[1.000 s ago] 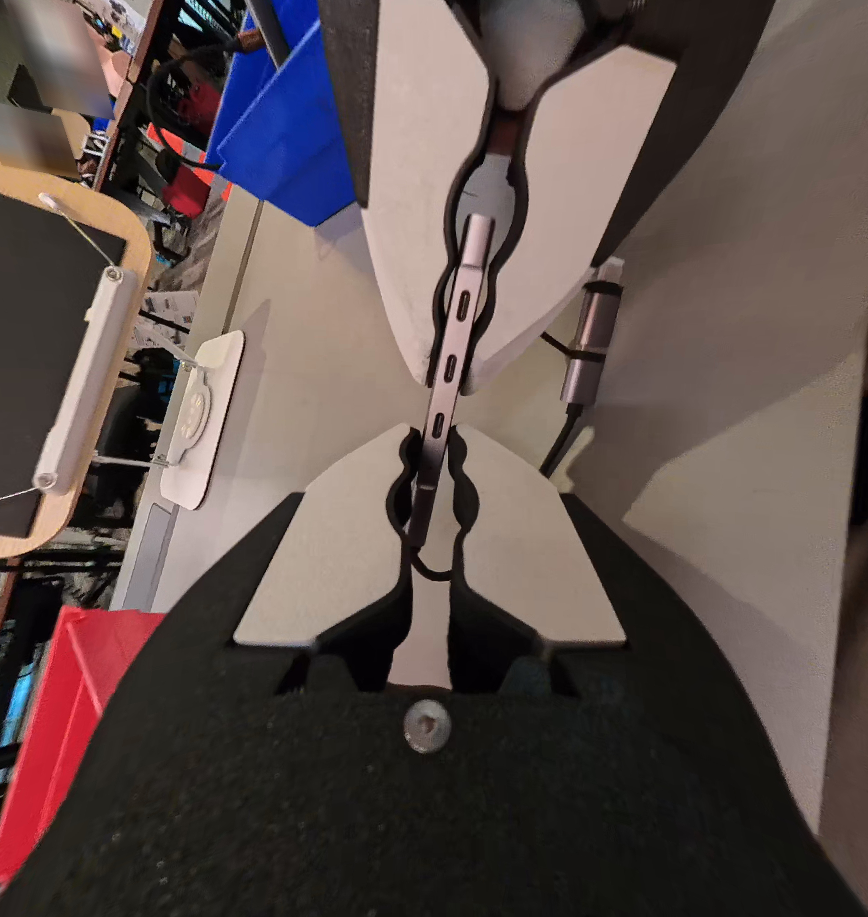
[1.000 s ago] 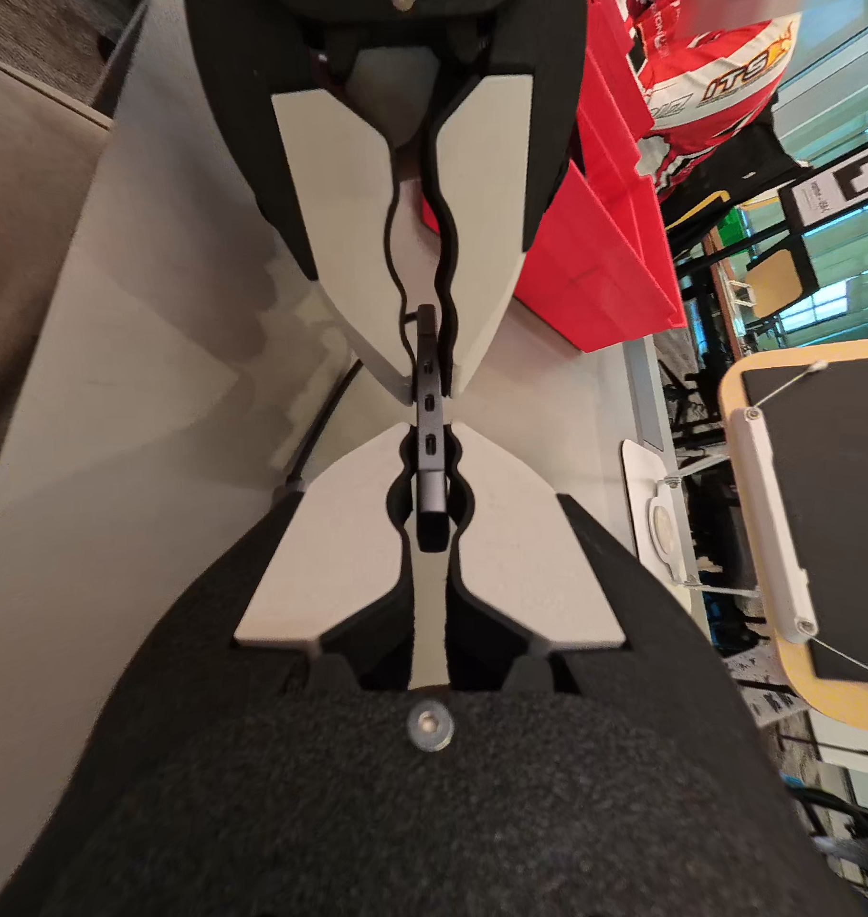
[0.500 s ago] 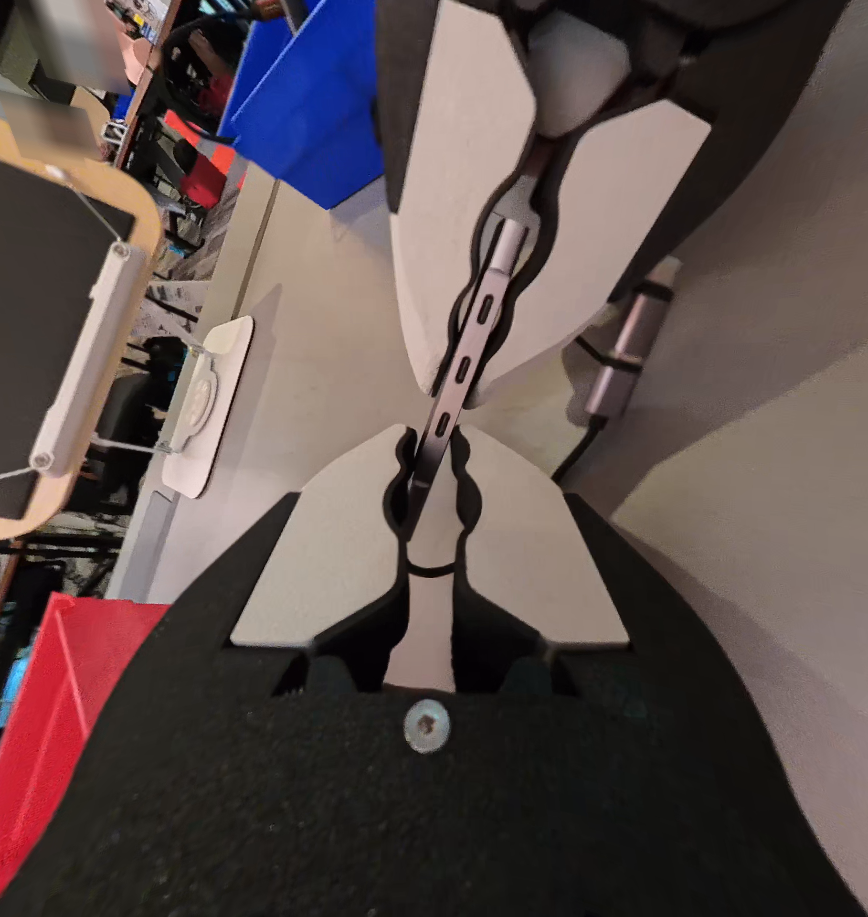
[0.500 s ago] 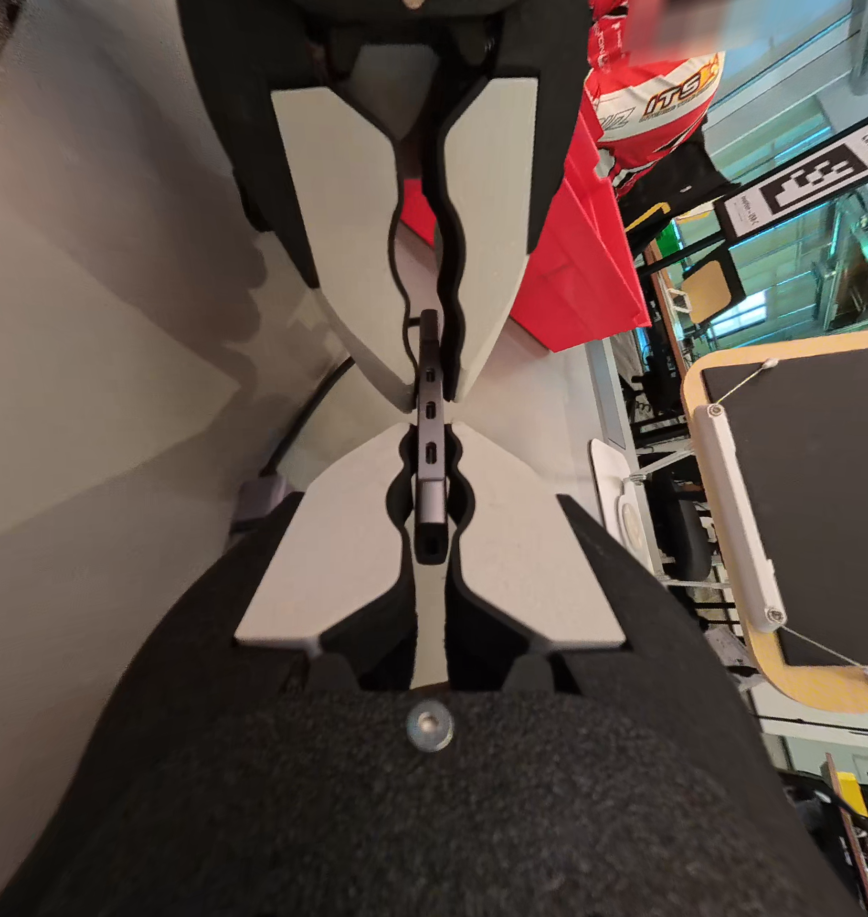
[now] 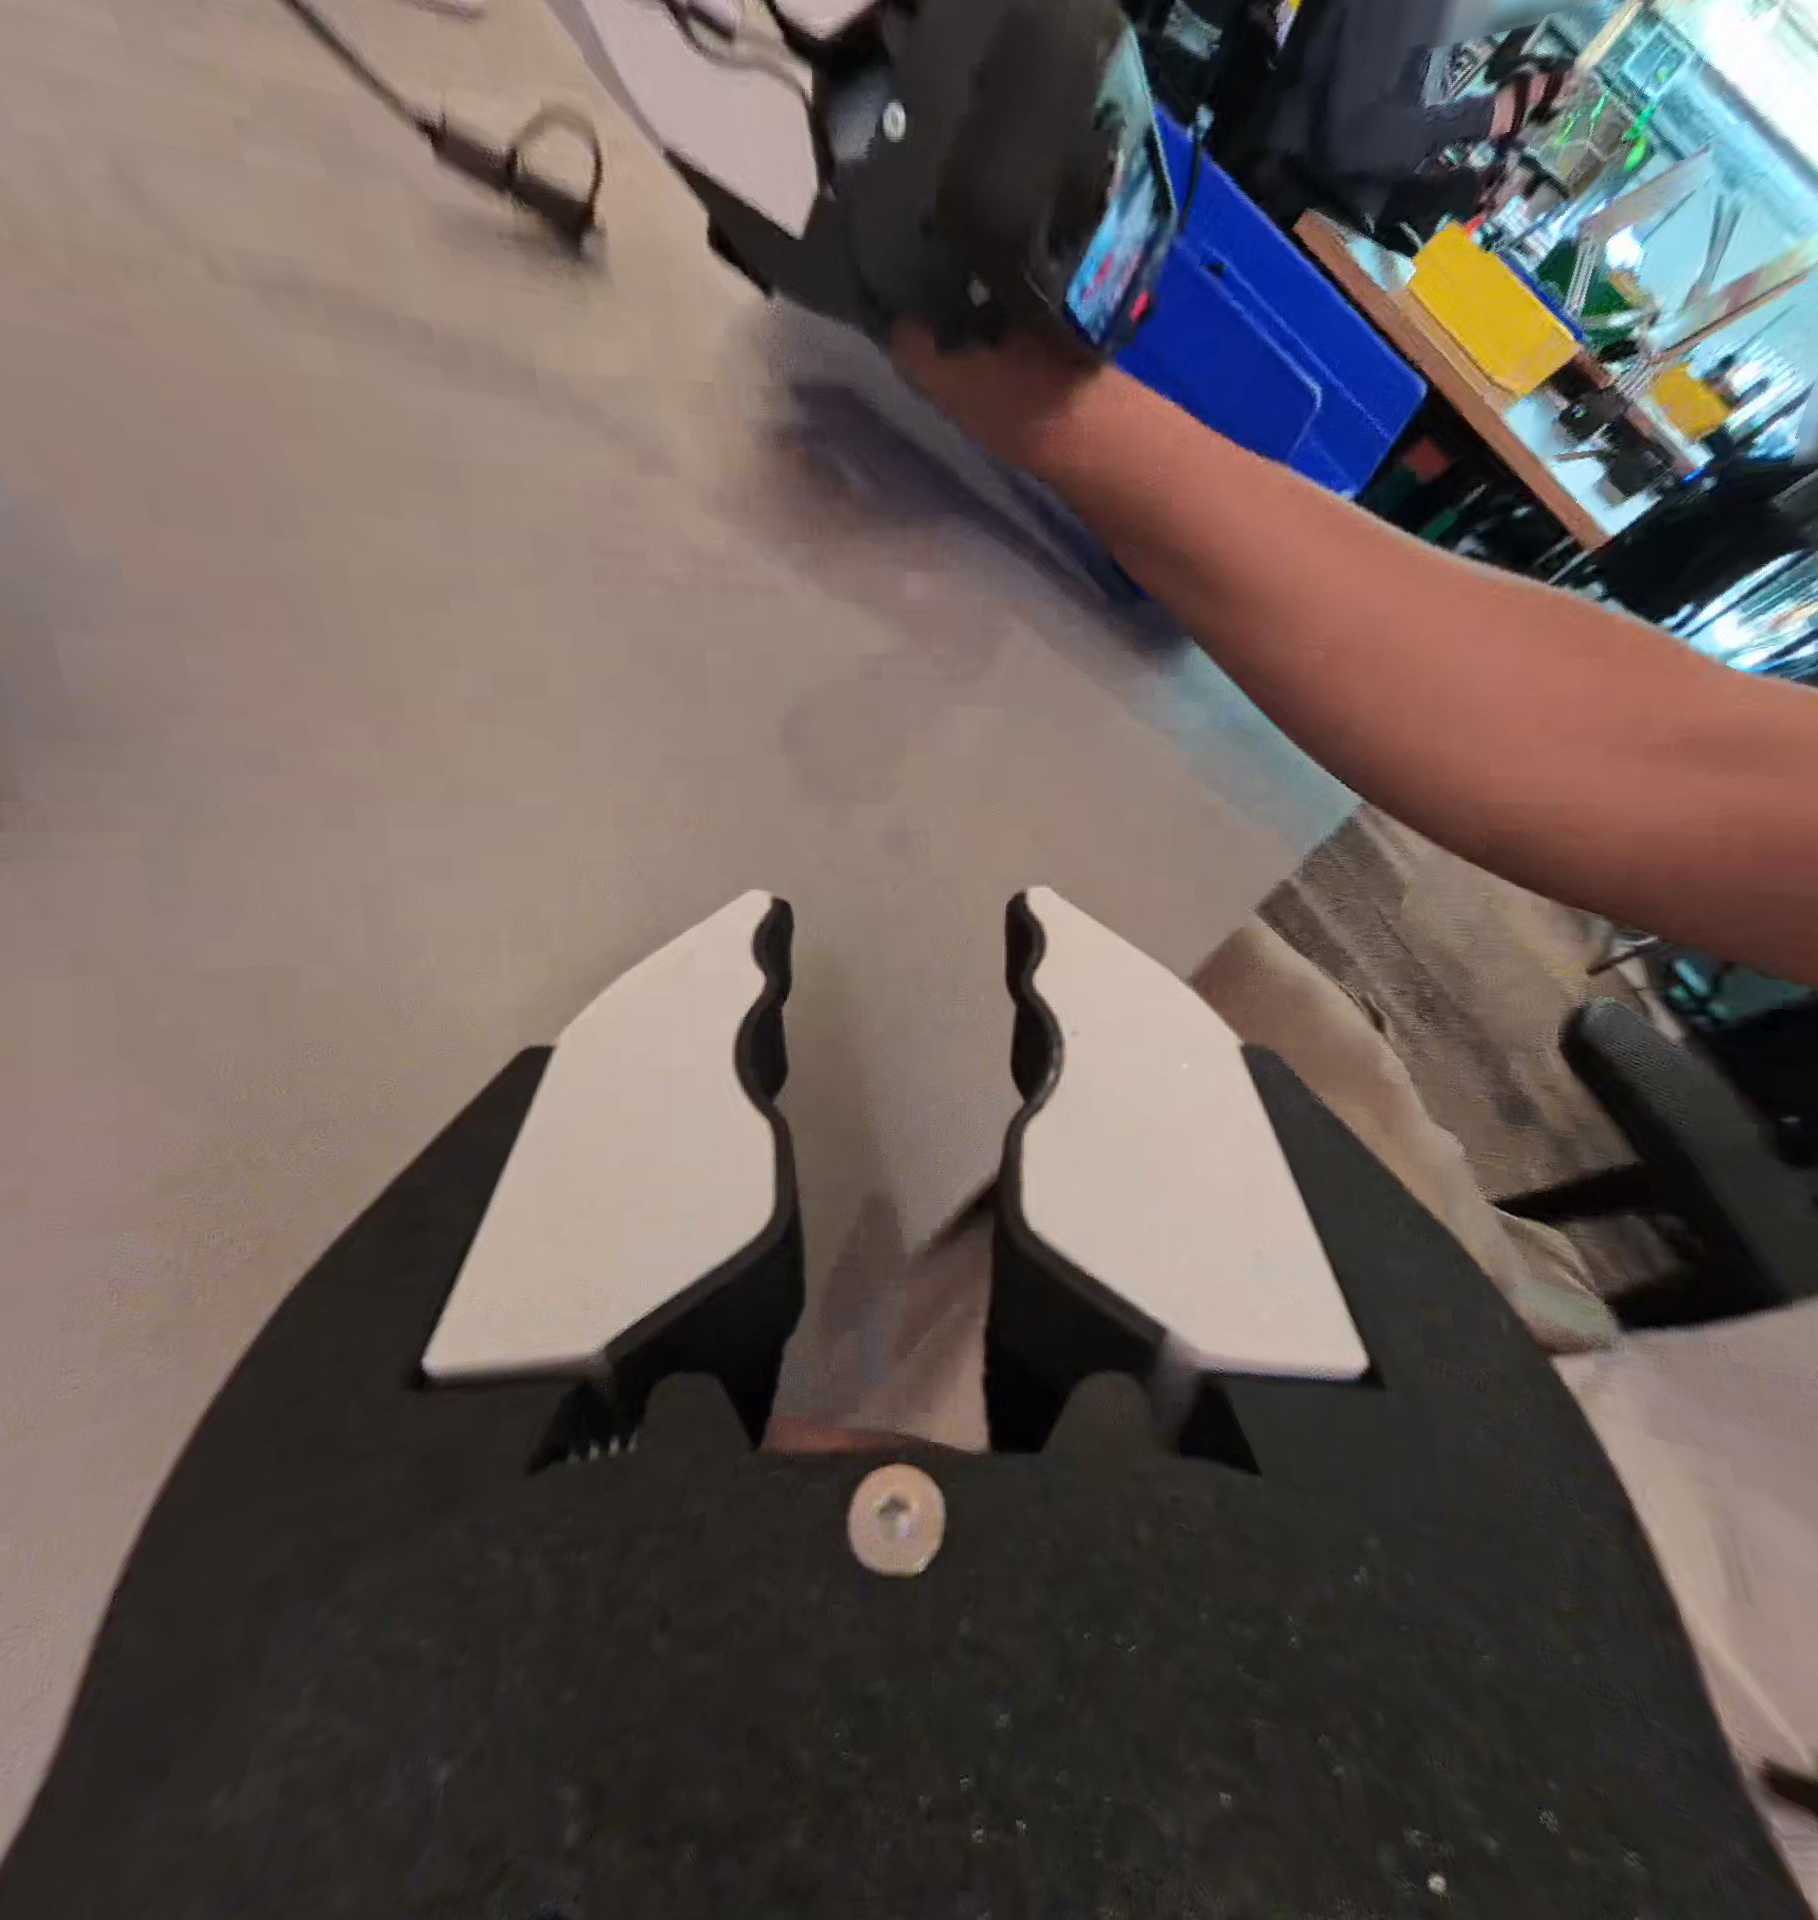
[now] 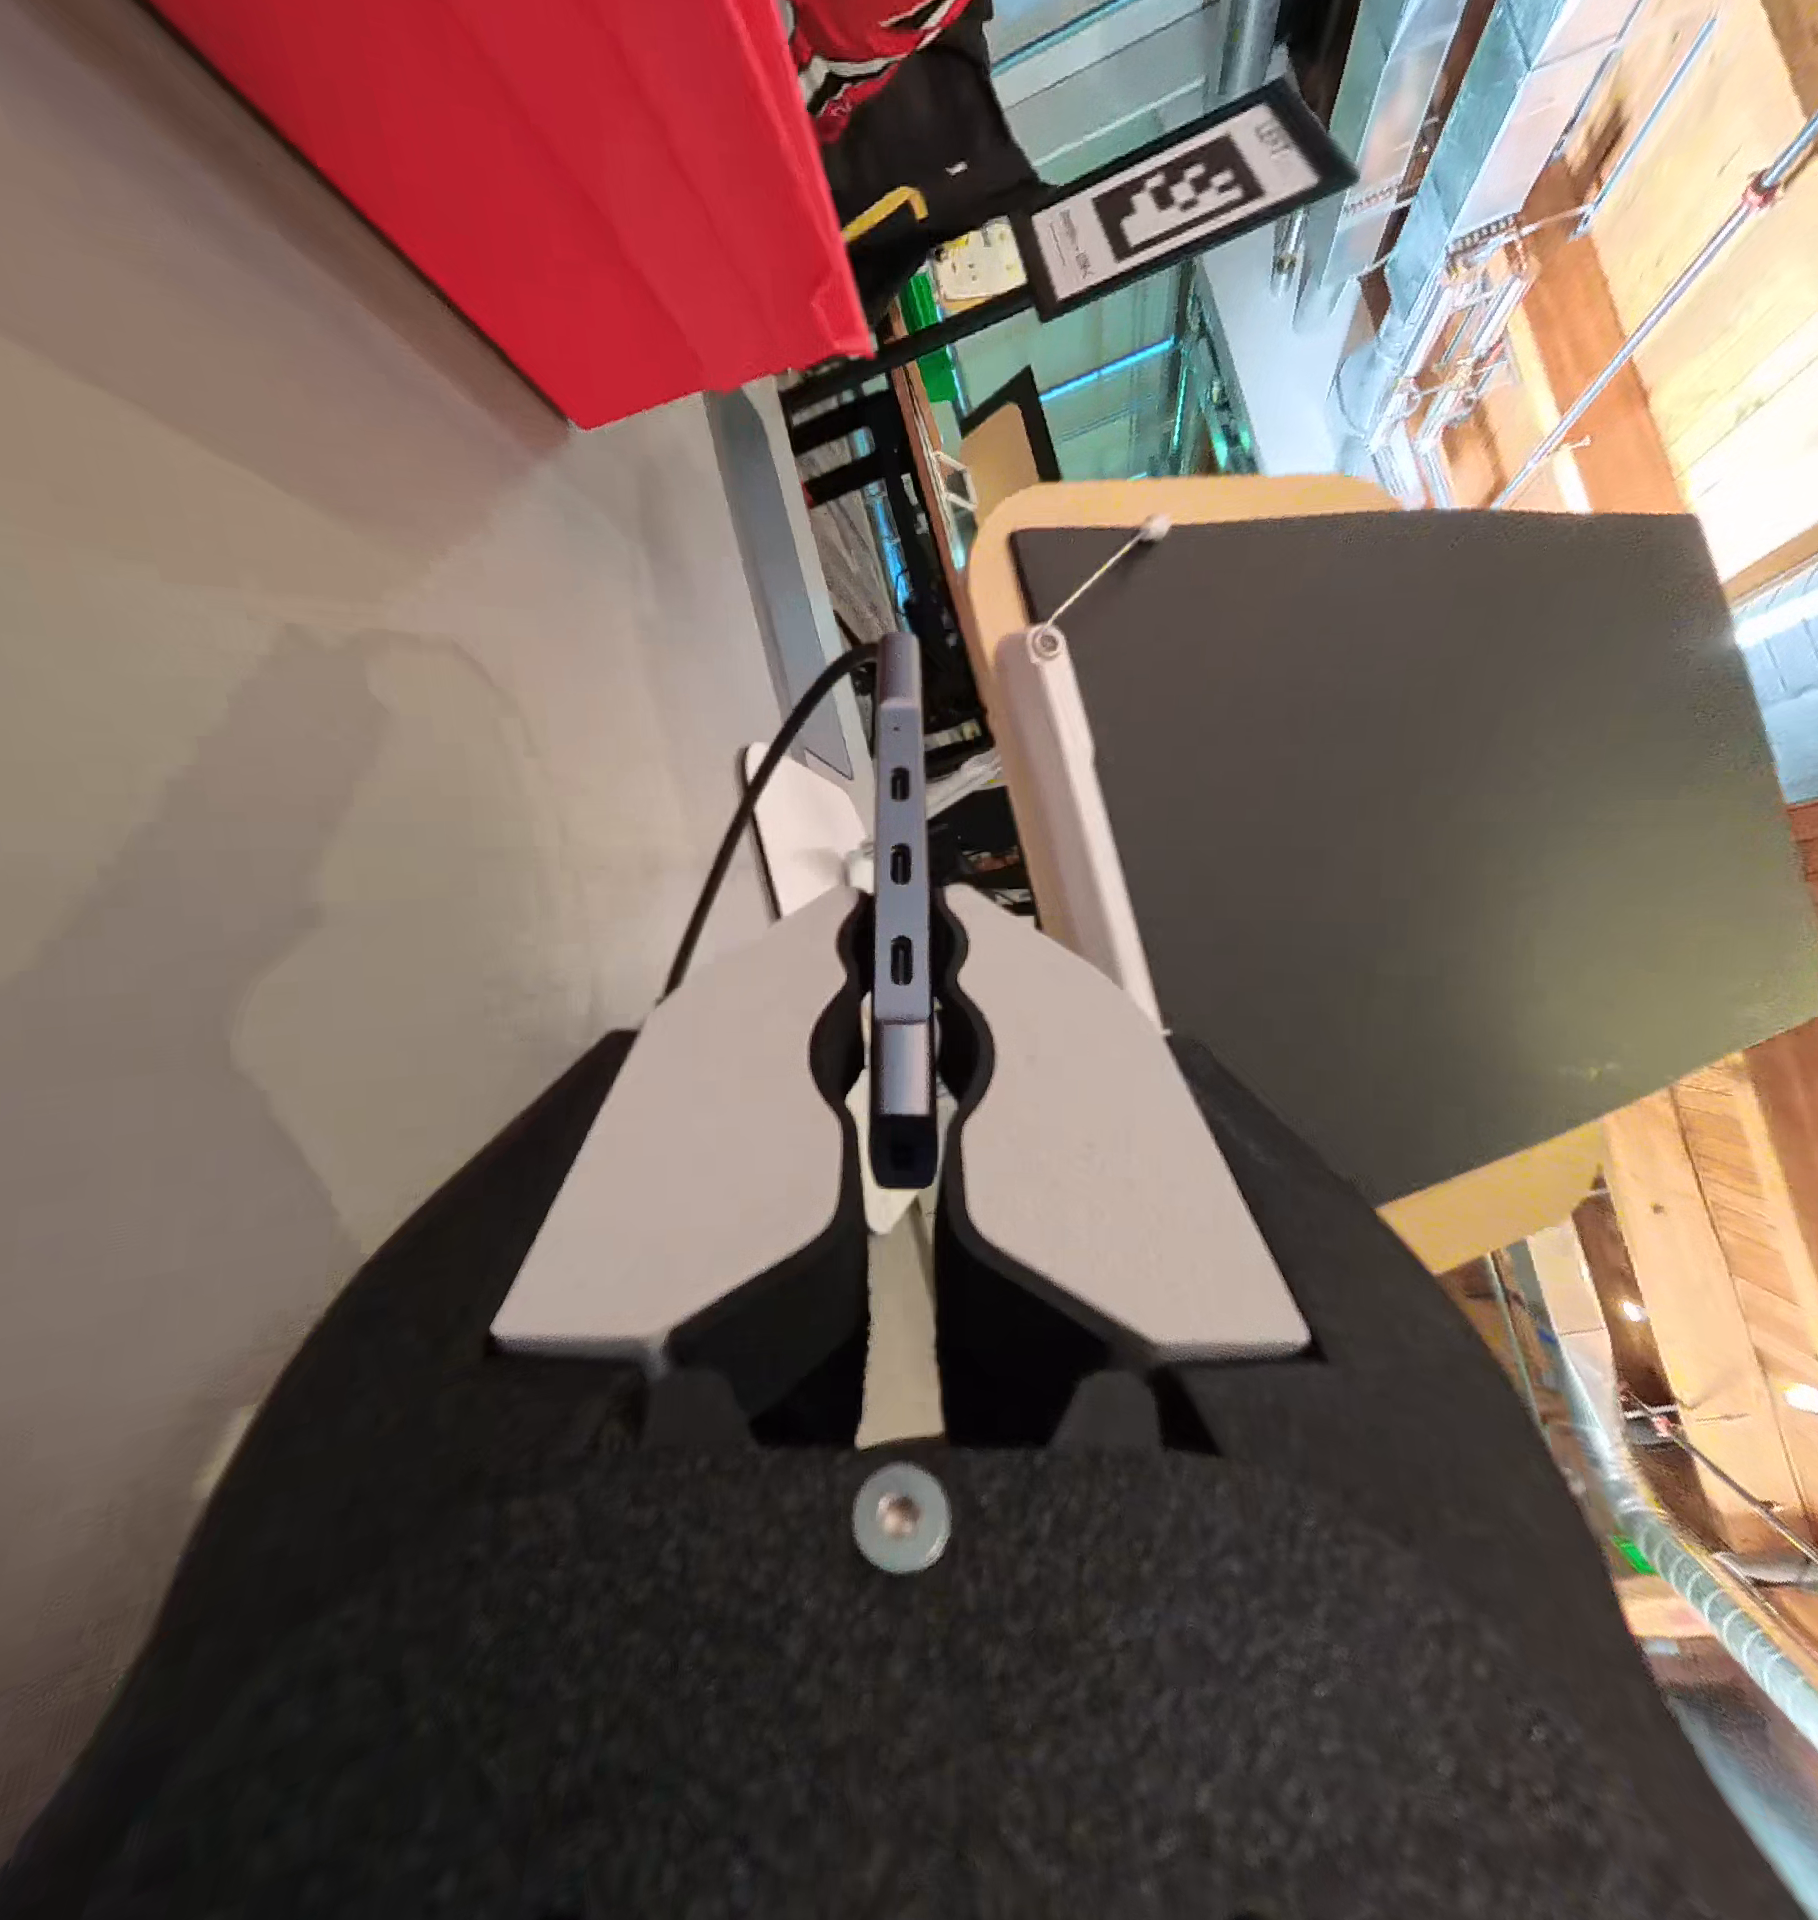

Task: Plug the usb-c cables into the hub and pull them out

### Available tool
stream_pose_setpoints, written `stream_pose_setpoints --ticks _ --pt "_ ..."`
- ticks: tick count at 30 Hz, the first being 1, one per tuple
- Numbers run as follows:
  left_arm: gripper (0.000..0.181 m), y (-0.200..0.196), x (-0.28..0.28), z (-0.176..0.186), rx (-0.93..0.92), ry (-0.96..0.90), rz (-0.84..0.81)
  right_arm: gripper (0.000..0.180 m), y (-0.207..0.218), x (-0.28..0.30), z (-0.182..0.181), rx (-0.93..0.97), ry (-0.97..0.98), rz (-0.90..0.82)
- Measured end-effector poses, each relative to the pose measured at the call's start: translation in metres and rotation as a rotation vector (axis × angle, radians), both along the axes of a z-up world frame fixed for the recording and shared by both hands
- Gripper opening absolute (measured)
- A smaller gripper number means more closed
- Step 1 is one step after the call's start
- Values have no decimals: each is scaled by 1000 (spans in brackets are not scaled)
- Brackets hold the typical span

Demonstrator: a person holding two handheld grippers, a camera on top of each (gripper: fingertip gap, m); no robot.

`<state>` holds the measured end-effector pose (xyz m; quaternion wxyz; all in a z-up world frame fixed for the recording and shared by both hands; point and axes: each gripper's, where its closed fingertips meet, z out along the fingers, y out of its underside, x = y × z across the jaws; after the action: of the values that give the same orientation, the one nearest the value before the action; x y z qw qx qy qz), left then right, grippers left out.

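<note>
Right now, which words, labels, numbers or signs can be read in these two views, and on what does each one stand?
I do not copy writing; these bear it.
The marker sign, black-framed: small print beside its pattern.
The phone screen, left wrist view: blurred, unreadable.
The hub: no writing visible.

Grey hub (image 6: 903,883); red bin (image 6: 572,187); blue bin (image 5: 1258,343), blurred; black-and-white marker board (image 6: 1185,197).

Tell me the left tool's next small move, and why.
Probably reach the left tool toward the loose cable on the table. It is open and empty, while the right tool is shut on the hub, whose three visible ports are empty.
</note>
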<state>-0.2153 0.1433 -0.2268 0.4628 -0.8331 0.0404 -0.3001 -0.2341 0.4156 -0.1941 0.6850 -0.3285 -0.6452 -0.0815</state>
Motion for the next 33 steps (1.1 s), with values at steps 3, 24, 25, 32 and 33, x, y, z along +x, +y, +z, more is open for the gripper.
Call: stream_pose_setpoints --ticks 3,24,25,32,33 --pt "42 -21 -6 -9 -30 38 7 9 0 1 -23 23 15 -11" --pt "41 10 -101 60 325 488 15 9 -28 -14 -33 -84 -17 114" --pt "42 15 -121 66 303 555 -10 9 -28 -14 -34 -83 -20 115" --pt "36 70 -267 12 -251 1041 -168 9 -26 -13 -34 -132 -7 121" --pt "36 78 -279 4 -290 1110 -181 9 -25 -12 -34 -138 -8 120"
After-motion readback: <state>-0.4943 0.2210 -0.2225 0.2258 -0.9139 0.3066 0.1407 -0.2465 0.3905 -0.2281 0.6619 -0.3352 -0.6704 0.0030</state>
